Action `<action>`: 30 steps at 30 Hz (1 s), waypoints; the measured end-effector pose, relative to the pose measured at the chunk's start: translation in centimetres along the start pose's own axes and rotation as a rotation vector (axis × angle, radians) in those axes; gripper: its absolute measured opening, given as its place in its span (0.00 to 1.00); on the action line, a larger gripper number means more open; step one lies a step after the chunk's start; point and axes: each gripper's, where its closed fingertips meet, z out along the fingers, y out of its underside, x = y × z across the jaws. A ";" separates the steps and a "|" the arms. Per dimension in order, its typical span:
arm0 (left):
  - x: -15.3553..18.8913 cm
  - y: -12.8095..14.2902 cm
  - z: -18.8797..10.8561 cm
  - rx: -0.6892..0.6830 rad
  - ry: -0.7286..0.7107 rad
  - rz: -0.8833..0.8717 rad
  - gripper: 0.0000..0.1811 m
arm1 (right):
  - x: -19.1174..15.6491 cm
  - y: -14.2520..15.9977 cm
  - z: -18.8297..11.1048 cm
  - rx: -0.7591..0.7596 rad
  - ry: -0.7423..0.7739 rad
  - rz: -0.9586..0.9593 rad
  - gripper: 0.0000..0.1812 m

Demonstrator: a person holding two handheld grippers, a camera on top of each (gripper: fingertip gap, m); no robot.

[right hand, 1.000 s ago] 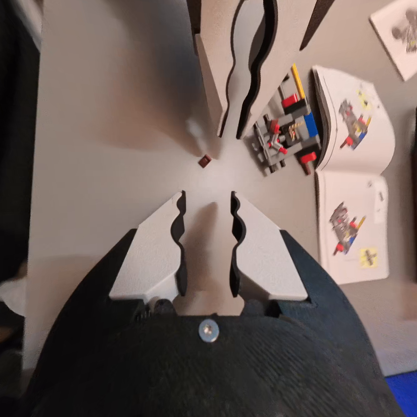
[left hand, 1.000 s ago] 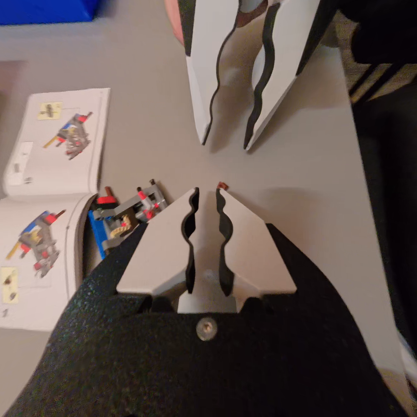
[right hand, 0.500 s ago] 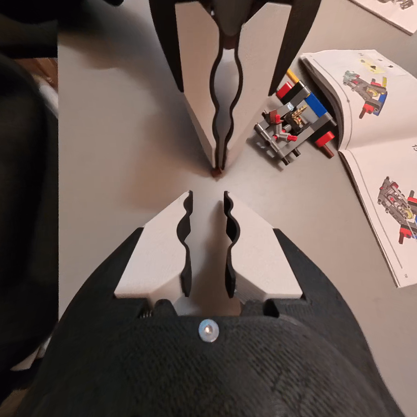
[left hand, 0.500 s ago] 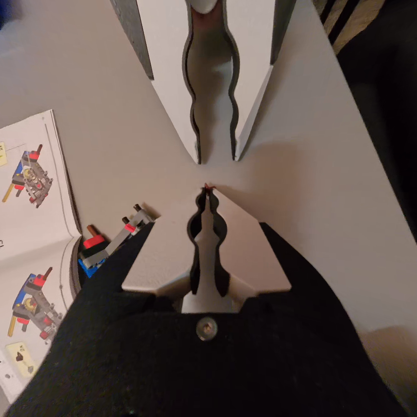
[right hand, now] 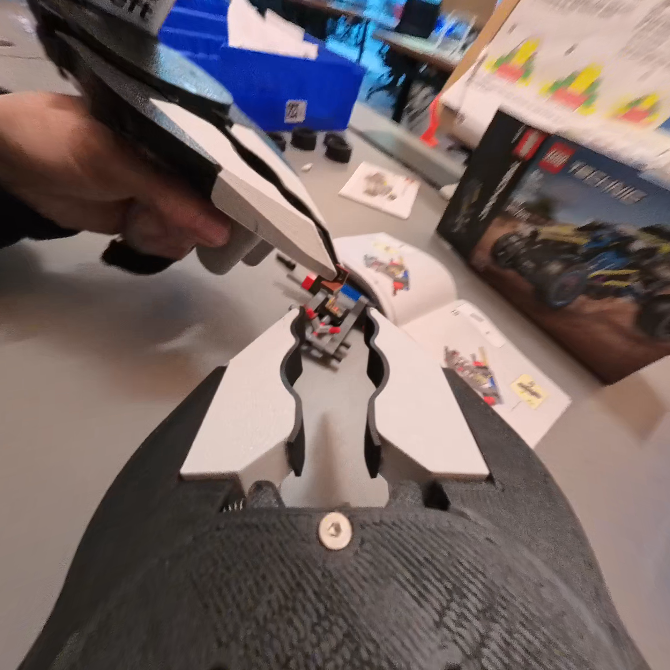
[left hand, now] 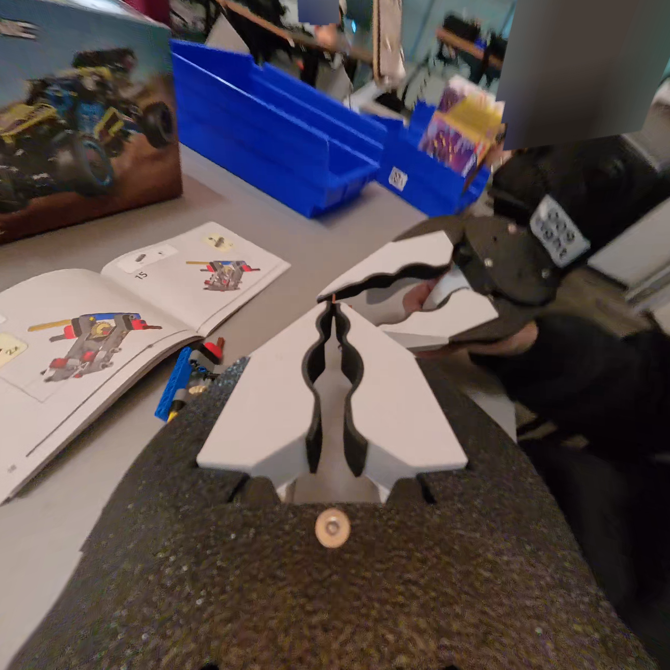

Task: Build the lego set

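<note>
Left gripper (left hand: 333,308) pinches small brown piece (right hand: 335,286) above model (right hand: 328,319); right gripper (right hand: 331,319) spread

My left tool (left hand: 333,308) has pale grey fingers with wavy black pads on a speckled black body; it pinches a small reddish-brown piece (right hand: 335,287). My right tool (right hand: 331,315) has the same colours. The model (right hand: 326,319) is grey with red, blue and black bits. The booklet (left hand: 119,319) is white with coloured drawings and pale yellow squares. The desk (right hand: 90,344) is plain grey, the bins (left hand: 268,123) bright blue.
</note>
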 end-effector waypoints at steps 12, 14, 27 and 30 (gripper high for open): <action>-0.6 -1.0 -0.3 0.130 -0.065 -0.122 0.00 | 0.4 -2.5 0.0 0.150 0.085 0.006 0.06; -0.6 -1.1 -0.3 0.150 -0.062 -0.131 0.00 | 0.5 -2.5 0.0 0.158 0.086 0.034 0.04; -1.1 0.1 -0.3 0.044 -0.062 0.136 0.05 | 0.7 -1.7 -0.1 0.145 -0.292 0.155 0.03; -2.8 2.0 -0.8 -0.116 -0.074 0.275 0.08 | 0.9 -0.1 -0.4 0.022 -0.525 0.210 0.03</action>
